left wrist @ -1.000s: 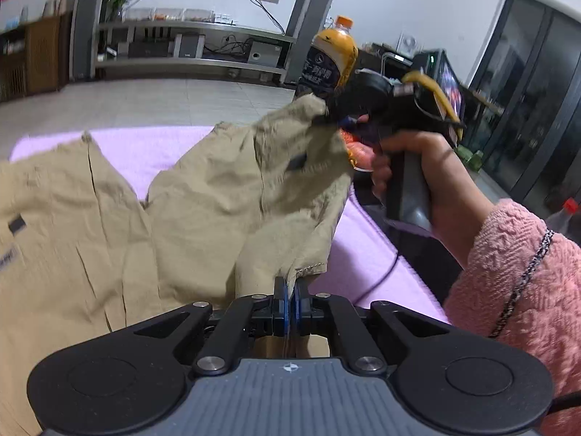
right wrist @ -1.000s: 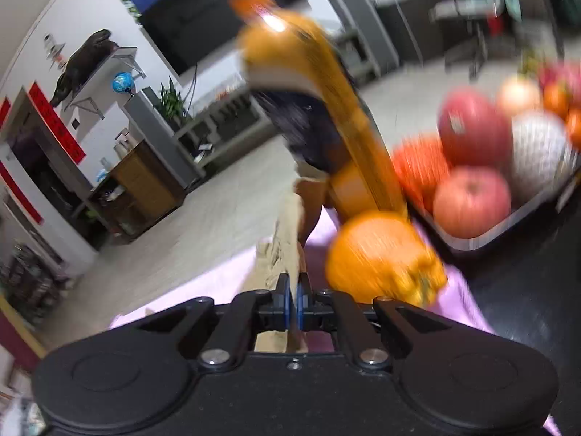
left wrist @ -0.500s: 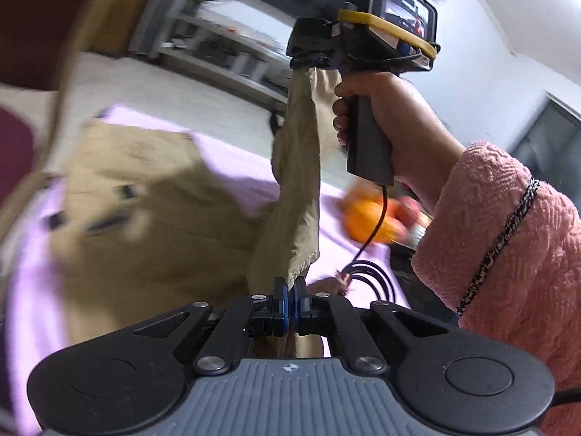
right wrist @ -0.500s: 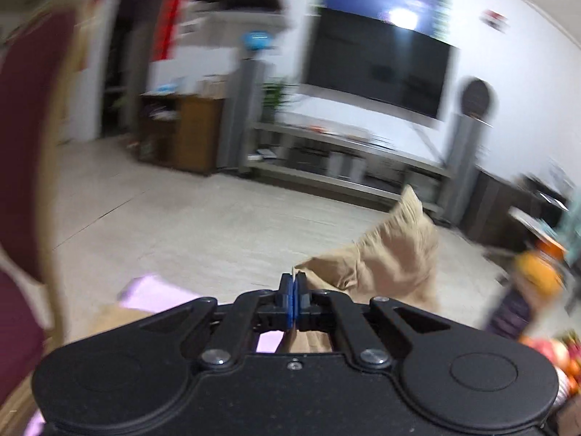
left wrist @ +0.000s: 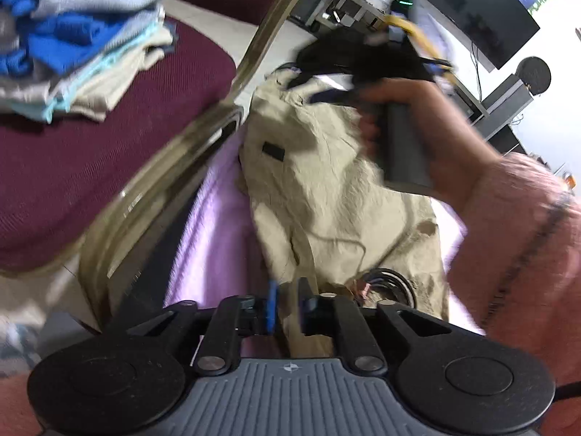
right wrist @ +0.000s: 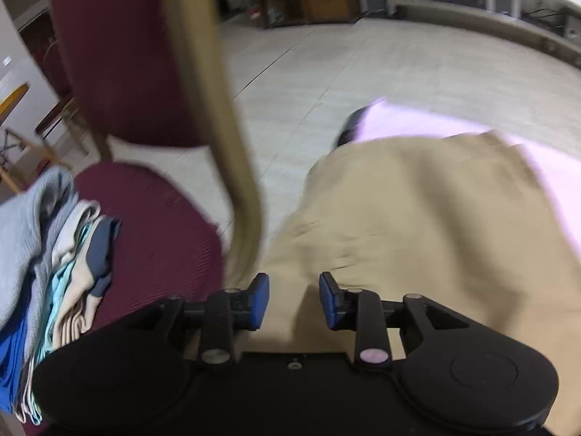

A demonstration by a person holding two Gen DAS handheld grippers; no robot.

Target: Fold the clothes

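Both grippers (left wrist: 287, 305) (right wrist: 294, 299) just opening, khaki garment (left wrist: 337, 181) between

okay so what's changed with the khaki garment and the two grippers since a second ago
Both grippers carried the lifted side of the khaki garment across and laid it over the rest, folding it on the purple cloth. Their jaws have just been opening: the right gripper now stands open above the fabric, and the left gripper is slightly apart with fabric between its fingers. The stack of folded clothes on the maroon chair came into view.
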